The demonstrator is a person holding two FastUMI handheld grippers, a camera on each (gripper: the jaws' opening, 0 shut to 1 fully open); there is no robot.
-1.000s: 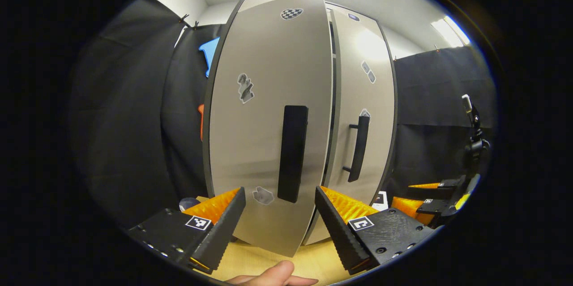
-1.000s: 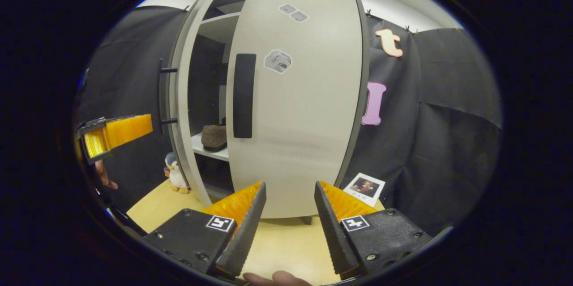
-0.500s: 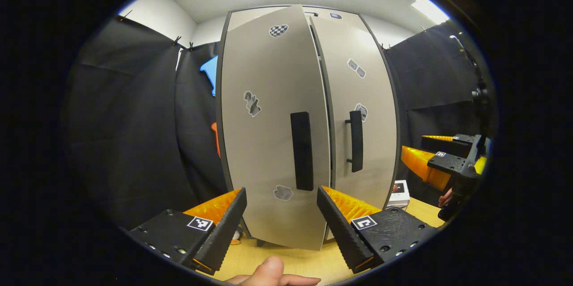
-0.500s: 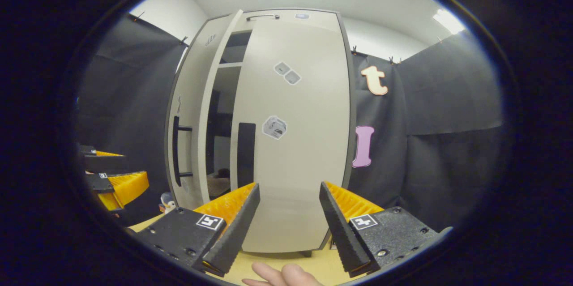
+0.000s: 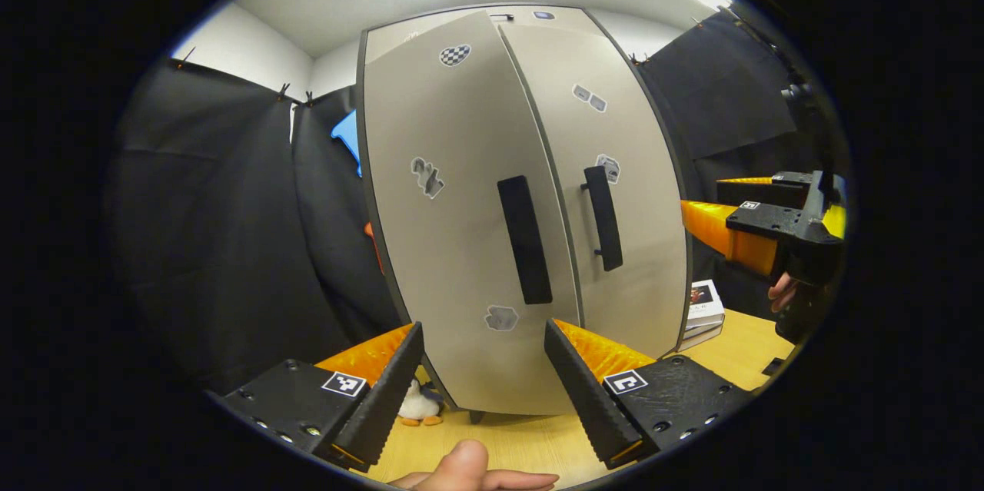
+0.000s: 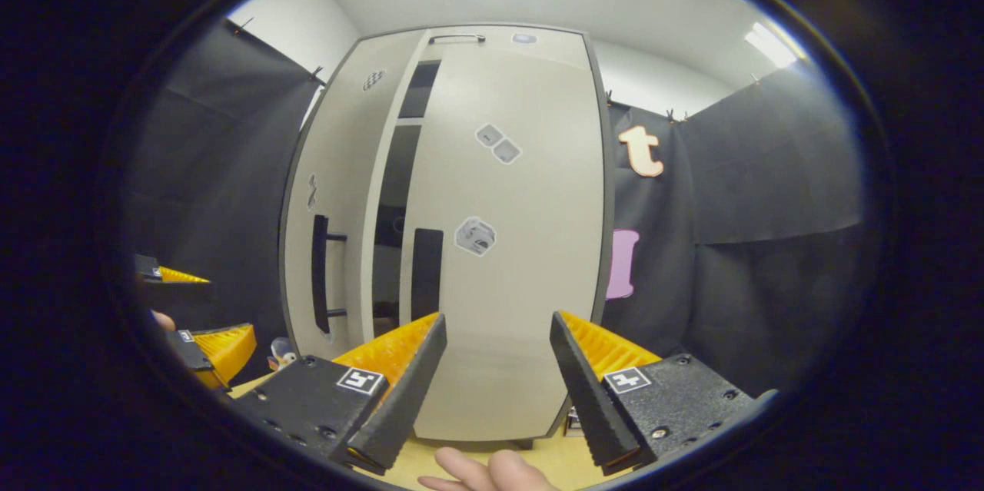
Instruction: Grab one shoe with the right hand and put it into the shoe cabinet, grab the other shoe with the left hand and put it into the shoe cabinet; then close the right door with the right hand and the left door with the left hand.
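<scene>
The shoe cabinet [image 5: 530,191] stands mid-frame on the tabletop [image 5: 730,353]. Its left door [image 6: 330,245] is still ajar, leaving a dark gap where no shoes can be made out. The right door [image 6: 515,245] looks closed. Left gripper [image 5: 484,349] and right gripper [image 6: 496,341] both hang spread, holding nothing.

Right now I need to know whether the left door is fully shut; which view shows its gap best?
The right gripper view: a dark gap shows beside the left door, so it is ajar. In the left gripper view that door faces the camera, its edge overlapping the right door, hiding the gap.
</scene>
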